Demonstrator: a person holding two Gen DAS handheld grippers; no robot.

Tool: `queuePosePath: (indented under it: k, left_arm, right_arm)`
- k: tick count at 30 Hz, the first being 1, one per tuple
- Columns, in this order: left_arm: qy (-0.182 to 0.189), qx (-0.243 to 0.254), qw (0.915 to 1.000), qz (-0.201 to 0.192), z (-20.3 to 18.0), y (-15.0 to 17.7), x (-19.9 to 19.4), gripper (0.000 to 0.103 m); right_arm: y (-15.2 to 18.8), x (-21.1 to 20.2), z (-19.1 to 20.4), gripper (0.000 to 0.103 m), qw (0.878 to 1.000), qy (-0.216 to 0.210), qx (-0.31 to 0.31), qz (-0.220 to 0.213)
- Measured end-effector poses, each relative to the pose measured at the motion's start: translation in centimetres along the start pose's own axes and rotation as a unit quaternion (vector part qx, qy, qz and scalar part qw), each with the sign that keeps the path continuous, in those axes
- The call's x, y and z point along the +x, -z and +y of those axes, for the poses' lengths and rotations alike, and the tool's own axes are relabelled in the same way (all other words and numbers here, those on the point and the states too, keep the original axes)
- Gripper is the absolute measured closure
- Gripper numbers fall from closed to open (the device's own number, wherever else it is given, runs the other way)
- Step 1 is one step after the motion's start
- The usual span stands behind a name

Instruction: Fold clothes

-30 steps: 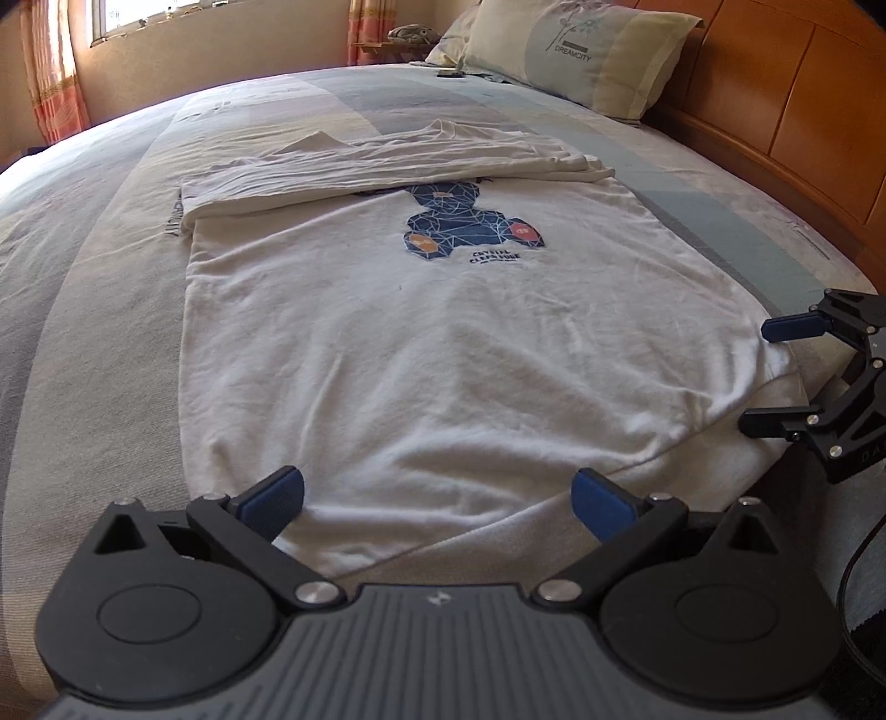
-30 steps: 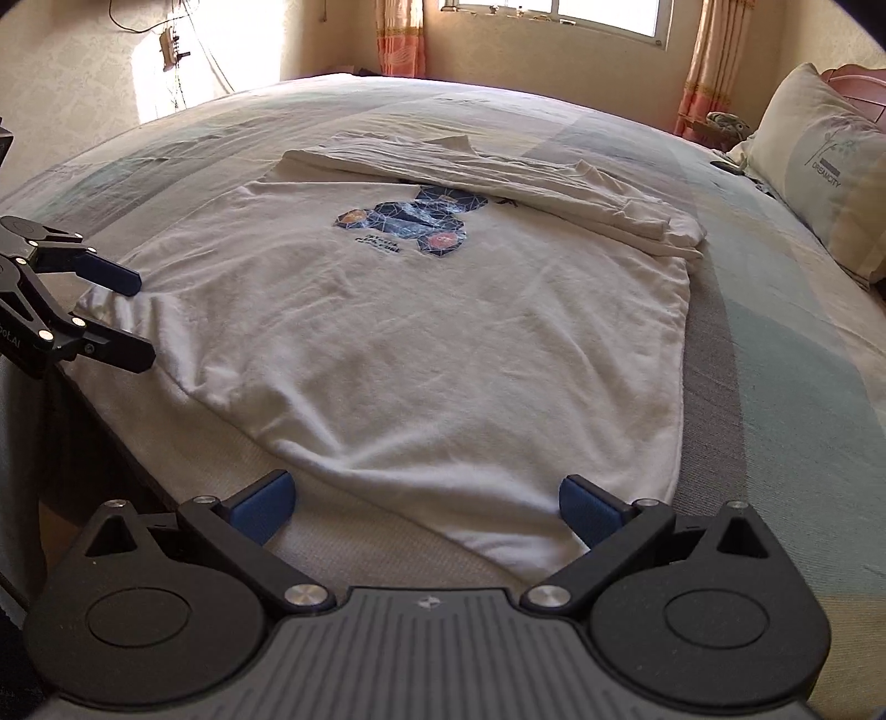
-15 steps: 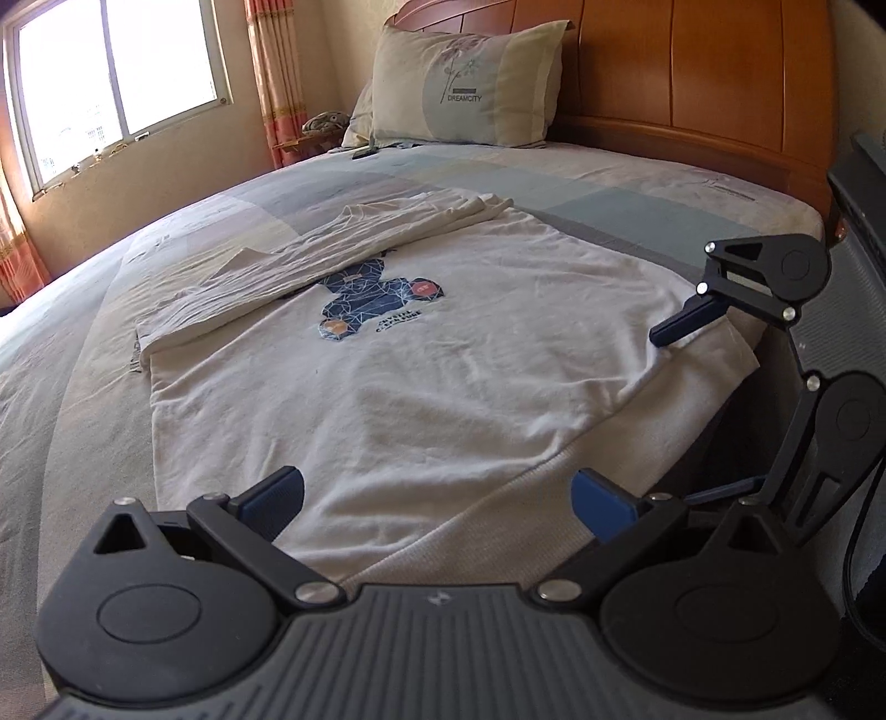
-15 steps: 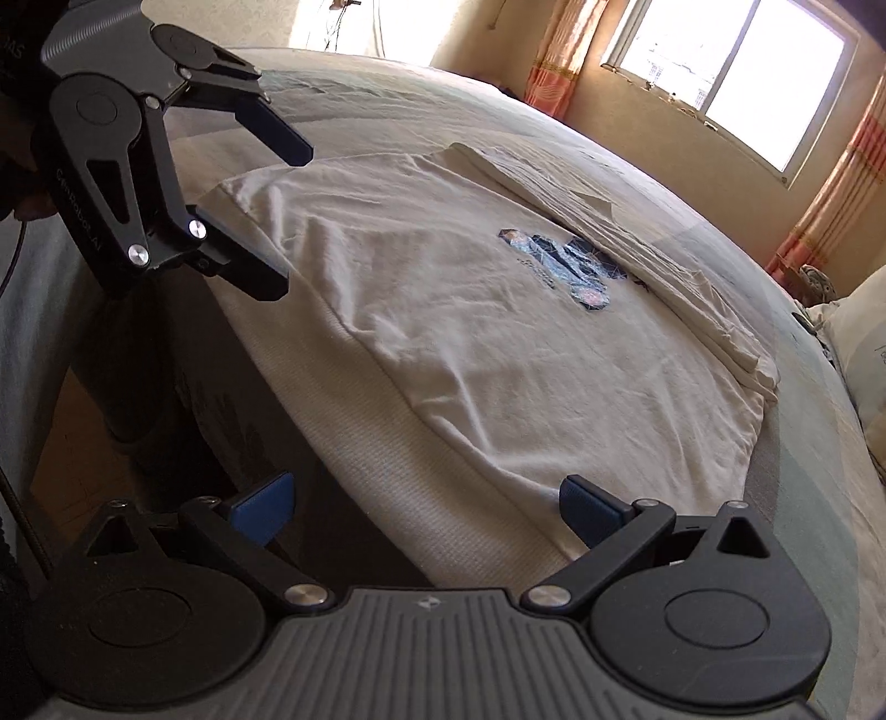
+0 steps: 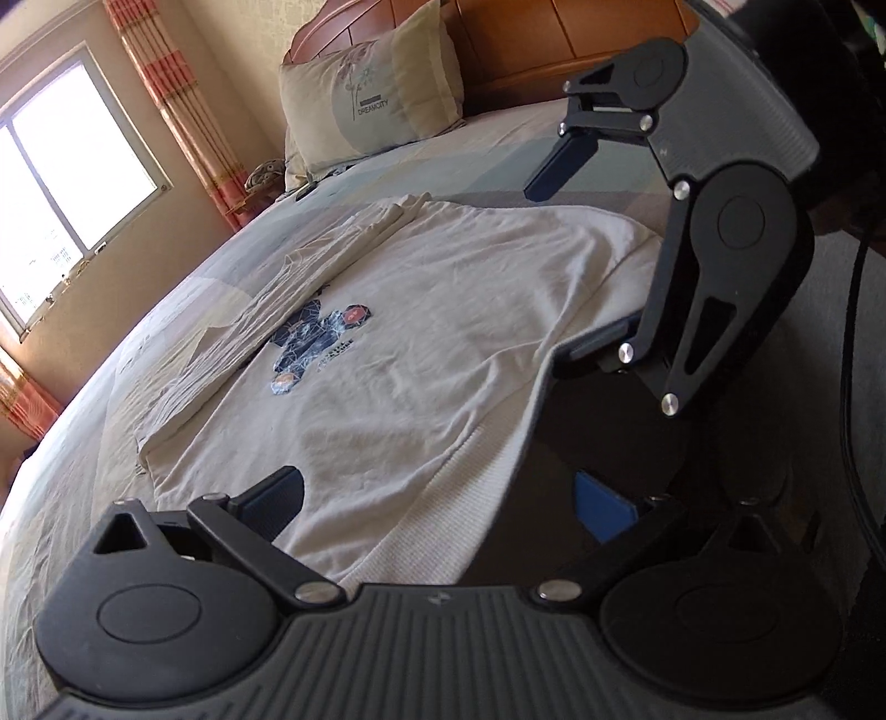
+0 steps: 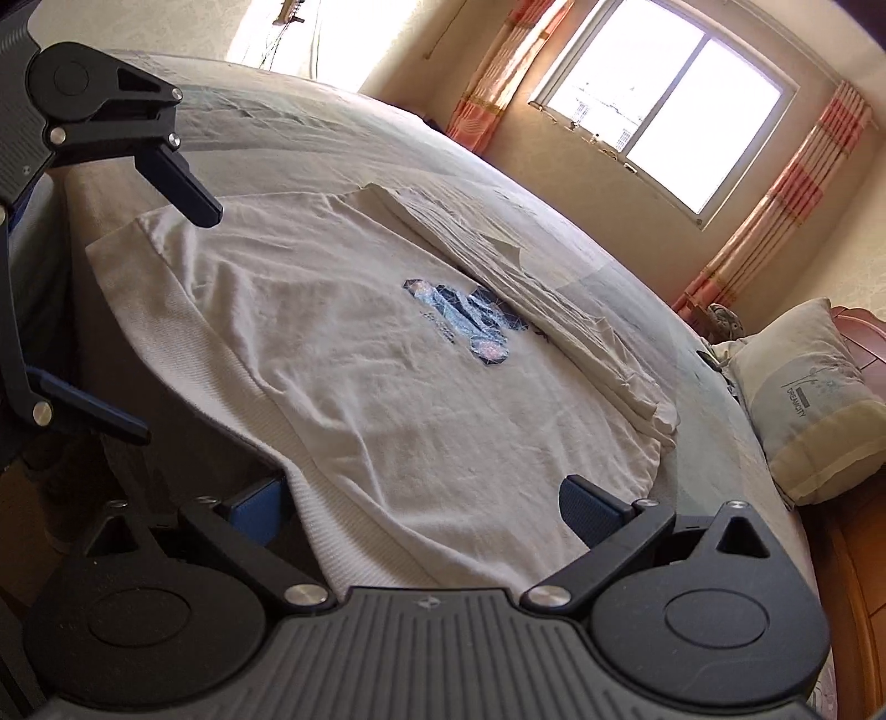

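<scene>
Nearest the cameras, both grippers are sitting at the bed's near edge, turned on their sides. The left gripper (image 5: 437,504) is holding its fingers spread wide, one blue pad (image 5: 274,501) over the cloth and the other down past the edge, with the ribbed hem (image 5: 470,498) of the white sweatshirt (image 5: 398,354) lying between them, ungripped. The right gripper (image 6: 426,507) is doing the same at the hem's other corner, fingers wide apart, nothing pinched.

The sweatshirt is lying flat, print side up, on the bed (image 6: 310,138), its hem draping slightly over the near edge. Its long axis is running straight away from that edge, hem nearest, shoulders pointing toward the far side. The dark blue print (image 6: 465,327) is sitting at mid-chest.

Beyond the print, the sleeves (image 5: 288,299) are lying folded across the top in a narrow band, crosswise to the body.

Farther off, a pillow (image 5: 371,105) is resting against the wooden headboard (image 5: 526,44), and a window (image 6: 664,105) with striped curtains is glowing behind.
</scene>
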State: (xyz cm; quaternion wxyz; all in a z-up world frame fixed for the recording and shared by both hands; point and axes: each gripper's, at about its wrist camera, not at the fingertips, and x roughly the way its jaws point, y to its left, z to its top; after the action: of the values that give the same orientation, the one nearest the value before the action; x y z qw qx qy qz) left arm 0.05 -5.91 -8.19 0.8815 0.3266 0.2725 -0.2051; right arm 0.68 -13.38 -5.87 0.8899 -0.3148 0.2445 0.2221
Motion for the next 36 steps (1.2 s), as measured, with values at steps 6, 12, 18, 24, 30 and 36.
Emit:
queuePosePath:
  k: [6, 12, 18, 24, 30, 36]
  left_arm:
    - [-0.028, 0.013, 0.9995, 0.002, 0.1, -0.7, 2.1, 0.001]
    - [-0.037, -0.038, 0.9985, -0.015, 2.7, -1.2, 2.0, 0.001]
    - [-0.029, -0.025, 0.9986, -0.037, 2.5, -1.3, 1.1, 0.001]
    - [-0.065, 0.032, 0.9967, -0.035, 1.2, -0.8, 1.7, 0.001]
    - [-0.129, 0.086, 0.9874, -0.033, 0.0, -0.6, 2.7, 0.001]
    - [-0.17, 0.118, 0.9784, 0.001, 1.2, 1.8, 2.4, 0.001]
  right_arm:
    - [-0.5, -0.2, -0.6, 0.0, 1.0, 0.003, 0.011, -0.008]
    - [-0.1, -0.7, -0.1, 0.0, 1.0, -0.029, -0.002, -0.007]
    - [-0.4, 1.1, 2.0, 0.0, 0.999, -0.004, -0.046, -0.005]
    - [-0.8, 1.4, 2.1, 0.0, 0.995, 0.073, -0.054, -0.03]
    - [-0.8, 0.8, 1.3, 0.0, 0.995, 0.077, -0.035, -0.051]
    - [0.4, 1.7, 1.0, 0.0, 0.996, 0.077, -0.045, -0.025]
